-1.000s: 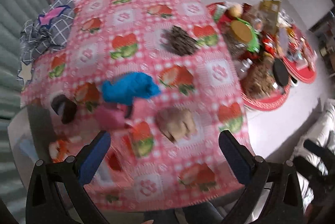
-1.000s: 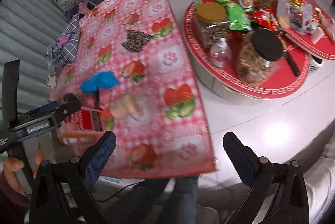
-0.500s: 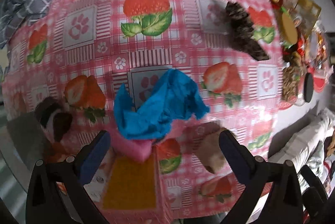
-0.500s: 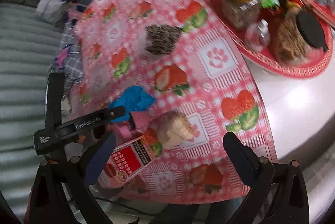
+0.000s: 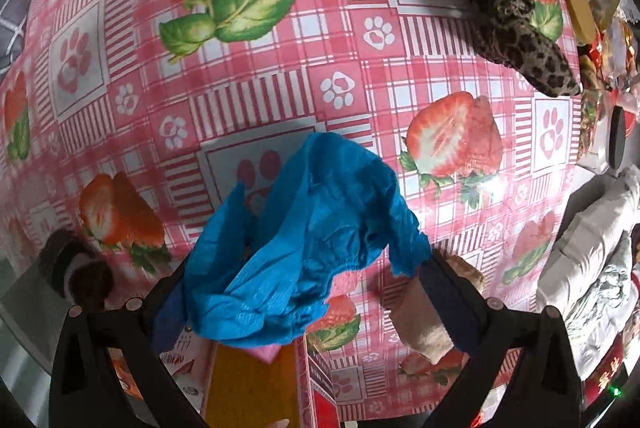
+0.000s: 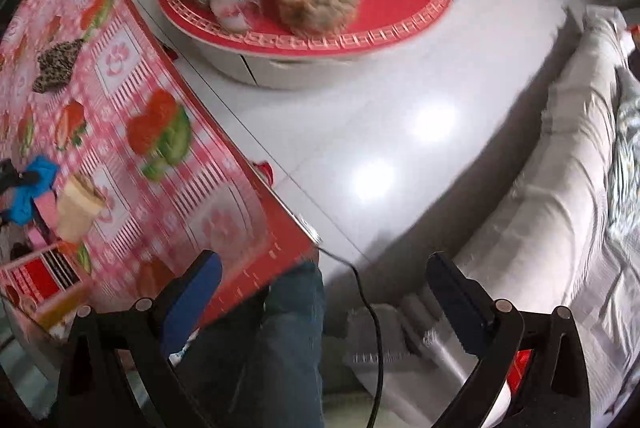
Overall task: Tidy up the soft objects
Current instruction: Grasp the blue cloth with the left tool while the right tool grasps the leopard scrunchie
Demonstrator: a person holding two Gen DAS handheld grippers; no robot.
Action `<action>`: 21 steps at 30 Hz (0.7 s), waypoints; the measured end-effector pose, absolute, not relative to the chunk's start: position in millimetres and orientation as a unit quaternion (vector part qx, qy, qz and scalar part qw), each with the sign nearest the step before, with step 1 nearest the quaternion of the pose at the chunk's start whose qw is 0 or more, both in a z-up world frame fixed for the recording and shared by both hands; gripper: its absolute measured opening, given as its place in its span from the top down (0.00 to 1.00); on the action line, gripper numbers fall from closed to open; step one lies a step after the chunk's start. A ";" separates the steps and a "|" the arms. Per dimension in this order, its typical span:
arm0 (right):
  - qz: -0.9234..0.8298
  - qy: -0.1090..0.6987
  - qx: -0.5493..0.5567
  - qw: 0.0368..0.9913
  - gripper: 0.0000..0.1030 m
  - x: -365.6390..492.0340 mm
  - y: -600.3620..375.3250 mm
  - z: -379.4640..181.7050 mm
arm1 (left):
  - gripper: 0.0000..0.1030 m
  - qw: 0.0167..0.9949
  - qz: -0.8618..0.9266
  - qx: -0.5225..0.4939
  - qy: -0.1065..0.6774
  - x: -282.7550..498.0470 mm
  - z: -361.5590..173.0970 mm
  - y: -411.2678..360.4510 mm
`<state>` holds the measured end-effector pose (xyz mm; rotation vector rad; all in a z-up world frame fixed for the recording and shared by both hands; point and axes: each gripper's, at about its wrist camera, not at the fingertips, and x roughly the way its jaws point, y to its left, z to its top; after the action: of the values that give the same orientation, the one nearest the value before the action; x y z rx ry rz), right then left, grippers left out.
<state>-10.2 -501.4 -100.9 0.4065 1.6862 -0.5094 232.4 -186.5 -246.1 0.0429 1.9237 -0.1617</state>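
Note:
A crumpled blue cloth (image 5: 312,240) lies on the strawberry tablecloth (image 5: 280,76), over a pink item (image 5: 264,352) at the mouth of a red carton with an orange inside (image 5: 248,388). My left gripper (image 5: 304,280) is open and low around the blue cloth, whose near edge hides the left finger's tip. A beige soft piece (image 5: 424,328) lies by the right finger, a leopard-print cloth (image 5: 508,12) is far right, and a brown rolled piece (image 5: 72,268) is at the left. My right gripper (image 6: 323,264) is open and holds nothing, off the table's corner above a person's leg (image 6: 280,340).
A red tray (image 6: 400,24) with jars and snack packs sits on a low white table right of the tablecloth. A pale sofa (image 6: 560,188) stands at the right. A black cable (image 6: 372,328) runs down by the leg. White floor (image 6: 380,132) lies between table and sofa.
My left gripper has dropped down and closed in on the blue cloth, which now fills the gap between its fingers. My right gripper has swung right, away from the tablecloth.

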 end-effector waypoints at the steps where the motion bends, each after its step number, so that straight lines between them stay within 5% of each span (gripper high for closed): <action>1: -0.193 0.733 0.200 0.621 0.00 -7.7 -491.7 -99.7 | 0.00 0.567 -0.068 0.020 0.820 233.3 -247.7 -188.1; 11: -0.059 0.666 0.257 0.698 0.00 153.9 -379.2 -89.5 | 0.00 0.539 -0.052 0.048 0.839 247.6 -265.2 -196.0; 21: -0.076 0.656 0.183 0.728 0.00 285.6 -336.6 -164.4 | 0.01 0.529 -0.072 0.046 0.844 256.3 -282.8 -197.0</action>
<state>285.6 -336.6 -164.4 0.4029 1.4466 -0.1669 256.4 -197.0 -282.8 0.1106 2.0160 -0.1729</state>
